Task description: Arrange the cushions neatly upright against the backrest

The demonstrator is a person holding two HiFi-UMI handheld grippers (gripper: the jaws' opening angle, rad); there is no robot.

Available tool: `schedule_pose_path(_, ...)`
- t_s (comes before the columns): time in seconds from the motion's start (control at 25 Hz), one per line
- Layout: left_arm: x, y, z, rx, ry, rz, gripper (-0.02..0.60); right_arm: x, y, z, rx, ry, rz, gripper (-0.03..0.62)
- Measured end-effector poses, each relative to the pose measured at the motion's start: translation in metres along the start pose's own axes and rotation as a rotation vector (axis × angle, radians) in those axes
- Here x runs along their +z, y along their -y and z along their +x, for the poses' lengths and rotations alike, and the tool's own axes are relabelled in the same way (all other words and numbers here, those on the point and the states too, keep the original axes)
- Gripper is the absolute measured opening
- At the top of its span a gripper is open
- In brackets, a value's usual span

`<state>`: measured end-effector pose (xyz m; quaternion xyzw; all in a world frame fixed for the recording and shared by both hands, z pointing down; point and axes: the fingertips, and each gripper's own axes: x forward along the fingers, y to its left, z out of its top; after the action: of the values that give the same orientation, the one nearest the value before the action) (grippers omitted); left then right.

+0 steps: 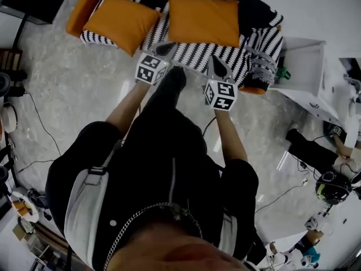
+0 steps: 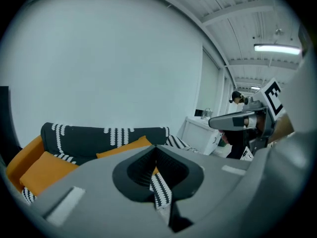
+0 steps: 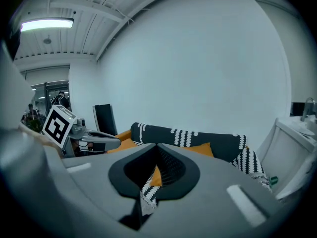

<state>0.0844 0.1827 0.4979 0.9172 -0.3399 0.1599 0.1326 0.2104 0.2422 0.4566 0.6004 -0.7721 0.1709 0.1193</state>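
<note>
Two orange cushions lie flat on the seat of a black-and-white patterned sofa (image 1: 186,52), the left cushion (image 1: 121,20) turned at an angle and the right cushion (image 1: 204,20) squarer to the seat. My left gripper (image 1: 165,49) is shut and empty at the sofa's front edge, between the two cushions. My right gripper (image 1: 218,66) is also shut and empty, just in front of the right cushion. In the left gripper view the closed gripper (image 2: 156,148) points at the dark backrest (image 2: 104,135). The right gripper view shows its closed gripper (image 3: 157,147) facing the backrest (image 3: 198,138).
A grey fuzzy throw (image 1: 260,65) hangs over the sofa's right end. A white cabinet (image 1: 307,66) stands to the right, and a person (image 1: 316,151) crouches beyond it. An orange armrest (image 1: 83,7) closes the left end. Cables (image 1: 39,123) run over the marble floor.
</note>
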Motion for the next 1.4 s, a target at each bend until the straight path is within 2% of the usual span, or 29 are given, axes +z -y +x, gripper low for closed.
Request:
schedule_pose_path(0.36,0.064,-0.104,0.117,0.053,0.002,-0.029,0.011,0.068,0.069,0.132,0.025,-0.04,-0.001,0.003)
schedule_pose_path(0.68,0.093,-0.182,0.204,0.09,-0.038,-0.029,0.011,0.112,0.147,0.226,-0.019,-0.062,0.032,0.003)
schedule_pose_path(1.04,0.088,-0.231,0.26,0.152,-0.097,-0.034,0.011,0.12,0.237,0.293,-0.079,-0.092,0.082,0.003)
schedule_pose_path(1.28,0.076,-0.274,0.298,0.245,-0.123,-0.034,0.011,0.095,0.294,0.354,-0.088,-0.134,0.118,0.003)
schedule_pose_path(1.4,0.055,-0.289,0.325,0.285,-0.14,-0.052,0.011,0.08,0.32,0.38,-0.081,-0.159,0.105,0.003)
